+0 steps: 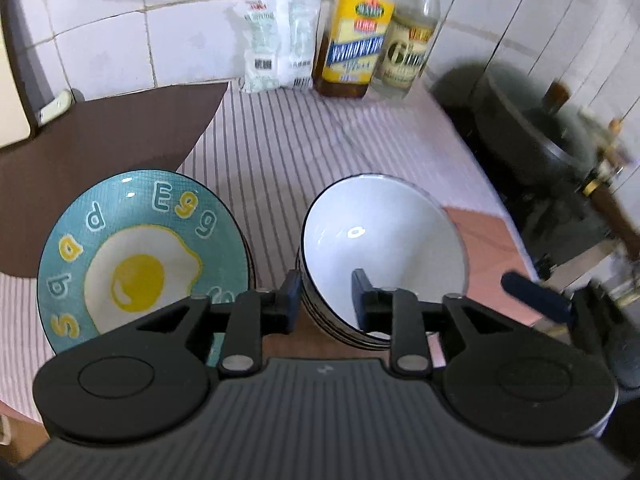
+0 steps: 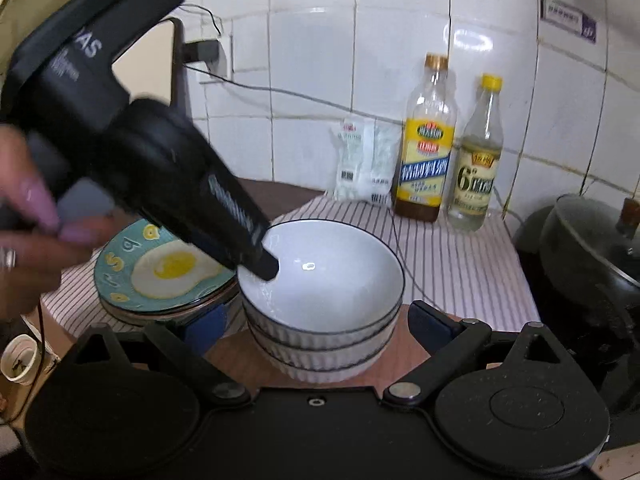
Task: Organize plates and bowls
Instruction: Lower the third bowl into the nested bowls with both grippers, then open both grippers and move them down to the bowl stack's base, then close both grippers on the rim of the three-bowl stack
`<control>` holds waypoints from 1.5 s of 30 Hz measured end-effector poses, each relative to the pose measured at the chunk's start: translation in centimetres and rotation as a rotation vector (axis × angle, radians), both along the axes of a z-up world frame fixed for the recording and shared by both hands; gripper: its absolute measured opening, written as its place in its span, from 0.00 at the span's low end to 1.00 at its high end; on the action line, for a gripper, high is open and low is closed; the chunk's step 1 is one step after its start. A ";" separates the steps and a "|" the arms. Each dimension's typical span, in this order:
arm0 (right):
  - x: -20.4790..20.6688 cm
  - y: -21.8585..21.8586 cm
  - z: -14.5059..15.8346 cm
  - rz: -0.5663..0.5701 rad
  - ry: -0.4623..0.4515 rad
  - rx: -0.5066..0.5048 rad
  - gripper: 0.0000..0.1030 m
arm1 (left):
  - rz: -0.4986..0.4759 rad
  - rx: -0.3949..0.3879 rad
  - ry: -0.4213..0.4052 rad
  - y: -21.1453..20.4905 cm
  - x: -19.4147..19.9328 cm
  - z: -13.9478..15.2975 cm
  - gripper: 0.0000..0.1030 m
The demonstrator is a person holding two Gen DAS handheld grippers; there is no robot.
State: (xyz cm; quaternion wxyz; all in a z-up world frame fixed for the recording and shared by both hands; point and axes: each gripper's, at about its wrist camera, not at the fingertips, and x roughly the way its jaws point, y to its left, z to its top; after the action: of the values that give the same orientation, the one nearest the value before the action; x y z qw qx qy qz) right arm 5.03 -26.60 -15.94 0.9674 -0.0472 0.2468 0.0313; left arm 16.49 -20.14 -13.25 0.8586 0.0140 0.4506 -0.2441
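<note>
A stack of white bowls with dark rims (image 1: 384,240) (image 2: 320,280) stands on the striped cloth. Left of it lies a teal plate with a fried-egg picture (image 1: 140,256) (image 2: 160,268), on top of other plates. My left gripper (image 1: 326,292) straddles the near rim of the top bowl, one finger inside and one outside, with a gap still showing. In the right wrist view it reaches in from the upper left, its fingertip (image 2: 266,266) inside the bowl. My right gripper (image 2: 316,324) is open wide around the bowl stack, empty.
Two bottles (image 1: 356,28) (image 2: 426,140) and white packets (image 1: 276,44) stand at the tiled back wall. A dark lidded wok (image 1: 560,140) (image 2: 592,248) sits on the right. A brown mat (image 1: 92,148) lies at the left rear.
</note>
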 end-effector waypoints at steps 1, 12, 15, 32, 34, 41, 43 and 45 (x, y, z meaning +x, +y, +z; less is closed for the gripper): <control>-0.7 0.2 0.0 0.000 -0.015 -0.011 0.96 | 0.004 -0.021 -0.004 0.4 -0.2 0.3 0.32; -4.3 1.0 -1.8 0.036 -0.086 -0.022 0.97 | 0.034 -0.234 -0.041 4.9 -2.8 0.1 0.48; -3.0 0.3 -3.4 0.022 -0.066 0.006 0.98 | 0.046 -0.270 -0.038 5.1 -2.7 -0.9 0.52; 4.0 -1.4 -9.0 0.054 -0.016 0.066 0.99 | 0.106 -0.278 0.215 3.4 3.2 -5.3 0.59; 4.5 -1.5 -9.2 0.051 -0.022 0.075 1.00 | 0.106 -0.276 0.231 3.3 3.5 -5.5 0.59; 5.4 -1.4 -9.3 0.071 -0.046 0.088 1.00 | 0.111 -0.213 0.216 2.0 3.7 -5.7 0.46; 5.6 -1.3 -9.4 0.062 -0.047 0.094 1.00 | 0.111 -0.191 0.223 1.6 3.8 -5.8 0.38; 5.7 -1.3 -9.5 0.061 -0.049 0.098 1.00 | 0.107 -0.171 0.214 1.2 3.6 -5.9 0.35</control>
State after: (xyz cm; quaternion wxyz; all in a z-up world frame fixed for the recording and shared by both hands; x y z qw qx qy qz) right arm 10.73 -27.89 -25.40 0.9729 -0.0082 0.2197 0.0718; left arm 20.11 -18.90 -19.11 0.8156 -0.1090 0.5171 -0.2356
